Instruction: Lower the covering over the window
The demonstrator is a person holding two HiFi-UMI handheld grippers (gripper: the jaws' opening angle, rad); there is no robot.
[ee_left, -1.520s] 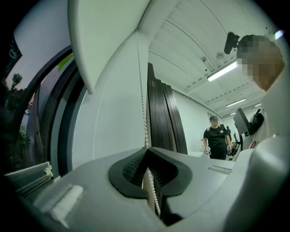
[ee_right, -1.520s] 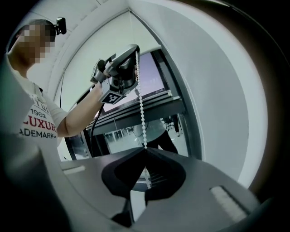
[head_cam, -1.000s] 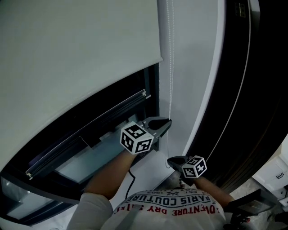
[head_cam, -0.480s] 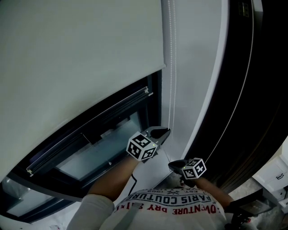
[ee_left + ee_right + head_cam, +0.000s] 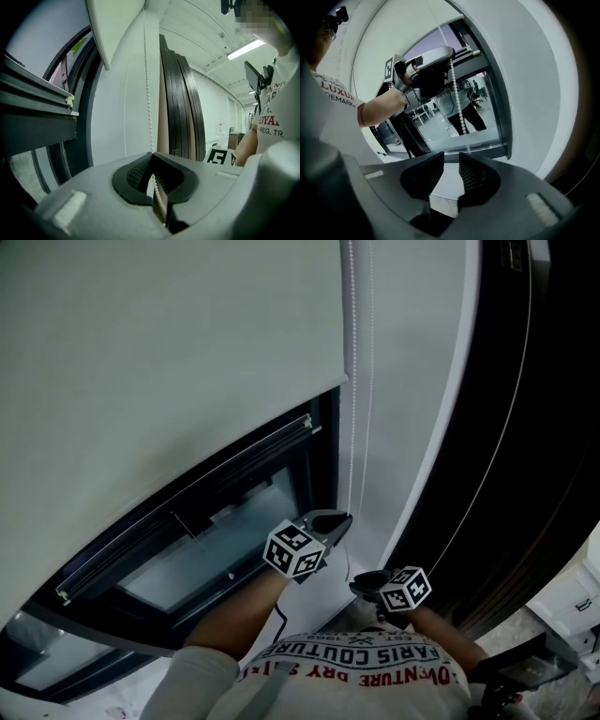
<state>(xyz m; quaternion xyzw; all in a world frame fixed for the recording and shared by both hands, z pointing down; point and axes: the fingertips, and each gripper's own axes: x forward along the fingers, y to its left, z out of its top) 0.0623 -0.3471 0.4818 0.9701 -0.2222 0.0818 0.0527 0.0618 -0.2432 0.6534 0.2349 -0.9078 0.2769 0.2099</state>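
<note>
Nearest the person, the right claw (image 5: 360,582) has just been opening and is empty, the bead chain (image 5: 352,427) dangling beyond its tips, so the pull rests wholly on the left claw (image 5: 341,518) just beyond and higher, clamped shut on one strand. If that thin strand slips through the pads (image 5: 135,171), or the right claw next catches the other strand, I'd expect the roller blind (image 5: 169,362) to stall or creep back up. Its bottom edge hangs partway down, far left, the lower window (image 5: 211,554) uncovered.
</note>
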